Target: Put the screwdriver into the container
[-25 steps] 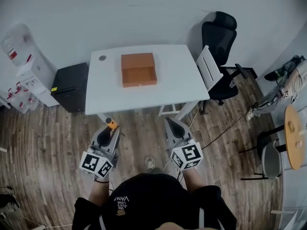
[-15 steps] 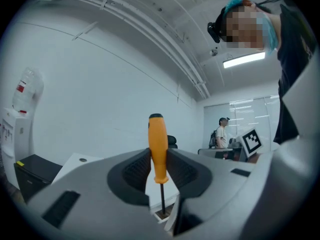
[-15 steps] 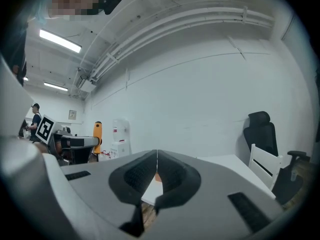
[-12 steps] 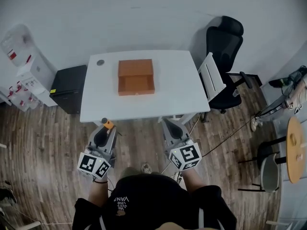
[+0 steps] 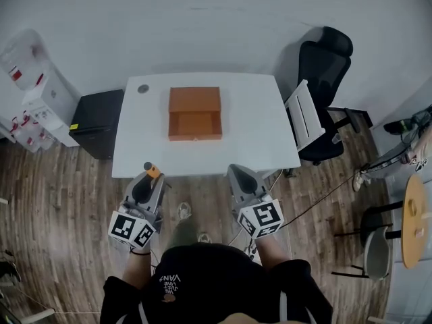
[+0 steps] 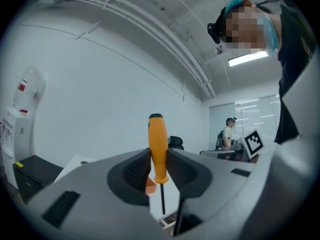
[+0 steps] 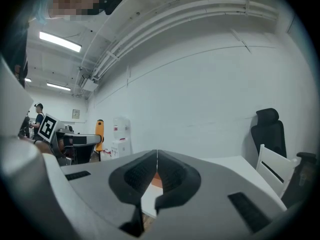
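- Two grippers hang side by side in front of the person, short of the table's (image 5: 260, 137) near edge and over the floor.
- Left gripper (image 5: 150, 175) is clamped on the screwdriver (image 6: 158, 148). Its pads pinch the orange handle, which stands upright above the jaws, and the thin shaft points down below them.
- Right gripper (image 5: 238, 172) has its jaws pressed together with nothing between them (it carries nothing and seems only along for the ride).
- Container (image 5: 194, 138), an open orange box, sits on the table midway along its width, between the centre and the far edge. From the head view it looks empty.
- Done so far, as I judge it: the pick-up, since the screwdriver is firmly in the grip and off any surface.
- Left to do: carry it over the near edge to above the container, lower it in and let go. The screwdriver is well apart from the container, so the placing itself has not begun.
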